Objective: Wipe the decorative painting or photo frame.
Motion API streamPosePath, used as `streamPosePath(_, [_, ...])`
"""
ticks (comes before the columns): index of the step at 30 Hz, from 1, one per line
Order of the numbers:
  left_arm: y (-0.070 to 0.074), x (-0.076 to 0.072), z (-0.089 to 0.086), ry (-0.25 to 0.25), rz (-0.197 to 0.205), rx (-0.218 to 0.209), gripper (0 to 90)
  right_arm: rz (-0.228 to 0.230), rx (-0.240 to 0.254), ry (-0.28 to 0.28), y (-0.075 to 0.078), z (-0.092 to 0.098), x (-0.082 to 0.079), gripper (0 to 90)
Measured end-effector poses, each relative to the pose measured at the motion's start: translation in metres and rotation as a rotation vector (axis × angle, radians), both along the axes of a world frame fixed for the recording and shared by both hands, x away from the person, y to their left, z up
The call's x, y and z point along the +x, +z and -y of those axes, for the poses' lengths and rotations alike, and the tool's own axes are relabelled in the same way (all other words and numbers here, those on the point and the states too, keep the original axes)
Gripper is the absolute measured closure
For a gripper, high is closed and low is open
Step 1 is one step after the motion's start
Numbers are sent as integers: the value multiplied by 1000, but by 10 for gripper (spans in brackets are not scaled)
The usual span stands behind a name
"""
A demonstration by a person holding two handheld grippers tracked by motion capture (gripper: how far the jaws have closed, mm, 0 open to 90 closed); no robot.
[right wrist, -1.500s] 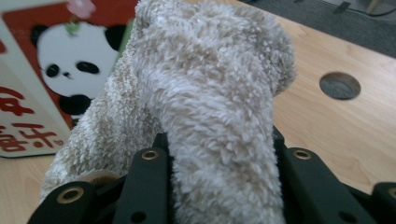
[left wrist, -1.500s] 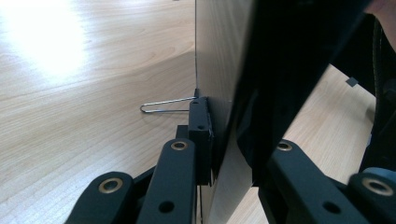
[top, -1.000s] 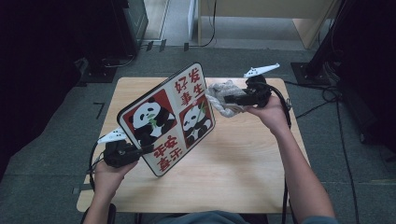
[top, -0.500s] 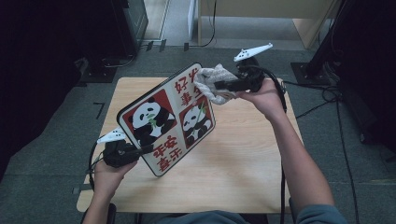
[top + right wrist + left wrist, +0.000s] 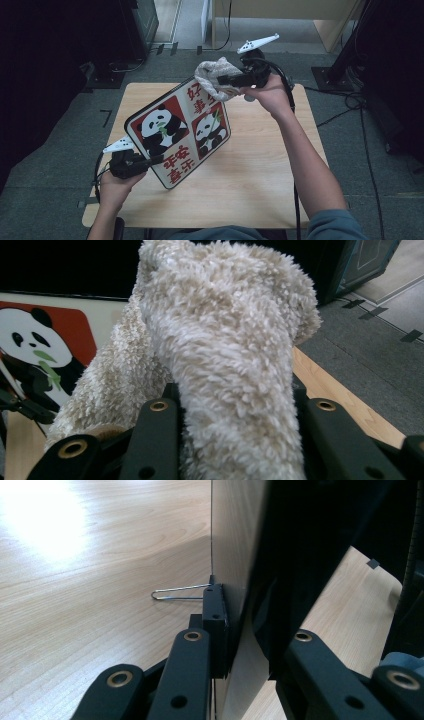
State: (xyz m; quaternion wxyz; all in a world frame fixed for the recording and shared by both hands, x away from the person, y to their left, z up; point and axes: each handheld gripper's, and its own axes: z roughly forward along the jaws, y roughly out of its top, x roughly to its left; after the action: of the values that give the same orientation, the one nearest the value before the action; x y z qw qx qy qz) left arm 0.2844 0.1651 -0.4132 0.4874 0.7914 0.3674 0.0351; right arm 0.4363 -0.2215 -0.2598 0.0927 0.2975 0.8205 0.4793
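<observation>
A framed panda picture (image 5: 180,132) with red panels and Chinese characters is held tilted above the table. My left gripper (image 5: 152,161) is shut on its lower left edge; in the left gripper view the jaws clamp the picture's edge (image 5: 240,605) seen end-on. My right gripper (image 5: 222,80) is shut on a fluffy cream cloth (image 5: 212,75), which rests against the picture's upper right corner. In the right gripper view the cloth (image 5: 225,340) bulges between the jaws, with the panda picture (image 5: 45,345) behind it at the left.
The wooden table (image 5: 260,180) stands on grey carpet. A wire hanger loop (image 5: 175,592) juts from the back of the picture. Dark furniture and cables lie around the table; a cable (image 5: 295,200) trails under the right forearm.
My right gripper has risen and moved left with the cloth, from the picture's right side up to its top corner. The left gripper and the picture have stayed put.
</observation>
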Motion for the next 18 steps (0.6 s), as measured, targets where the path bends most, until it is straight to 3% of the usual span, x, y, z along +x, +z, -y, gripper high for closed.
streamPosePath(8, [0,0,0,-4,1,1,804,-6,8,-4,-13,2,3,644])
streamPosePath(12, [0,0,0,-6,0,1,804,-9,-14,2,-17,2,3,646])
streamPosePath(18, [0,1,0,-8,-1,2,804,-19,3,0,-26,5,4,646])
